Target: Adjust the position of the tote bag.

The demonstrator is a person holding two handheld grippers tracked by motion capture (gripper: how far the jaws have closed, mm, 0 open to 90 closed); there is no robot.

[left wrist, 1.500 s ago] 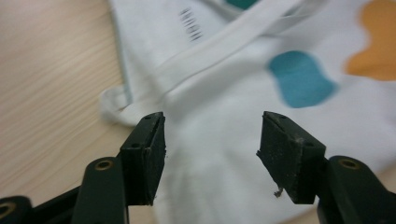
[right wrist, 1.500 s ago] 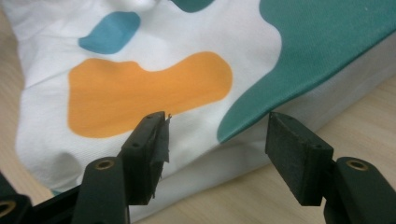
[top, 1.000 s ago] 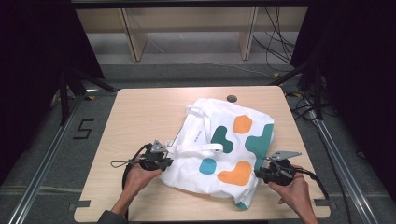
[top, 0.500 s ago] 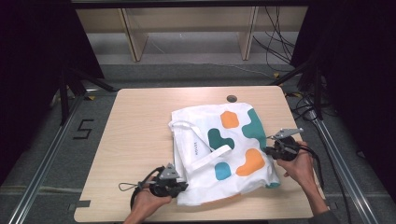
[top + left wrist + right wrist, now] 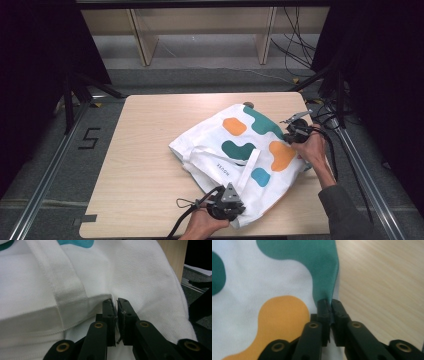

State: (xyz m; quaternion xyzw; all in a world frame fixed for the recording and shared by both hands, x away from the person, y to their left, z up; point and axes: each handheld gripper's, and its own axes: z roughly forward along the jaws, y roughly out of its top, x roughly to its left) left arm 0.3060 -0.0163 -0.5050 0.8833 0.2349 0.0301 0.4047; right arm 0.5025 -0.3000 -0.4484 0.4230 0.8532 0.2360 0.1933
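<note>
Keep both pinches firm on the white tote bag lying on the table; left gripper clamps its near corner, right gripper its far edge; turn it flat, cloth taut.

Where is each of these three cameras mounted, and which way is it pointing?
High view: above the near edge, facing forward and down on the table, bag, both hands.
Left gripper view: on the left gripper, along its jaws pinching white bag cloth.
Right gripper view: on the right gripper, jaws pinching the bag's teal edge.
All share the bag.
</note>
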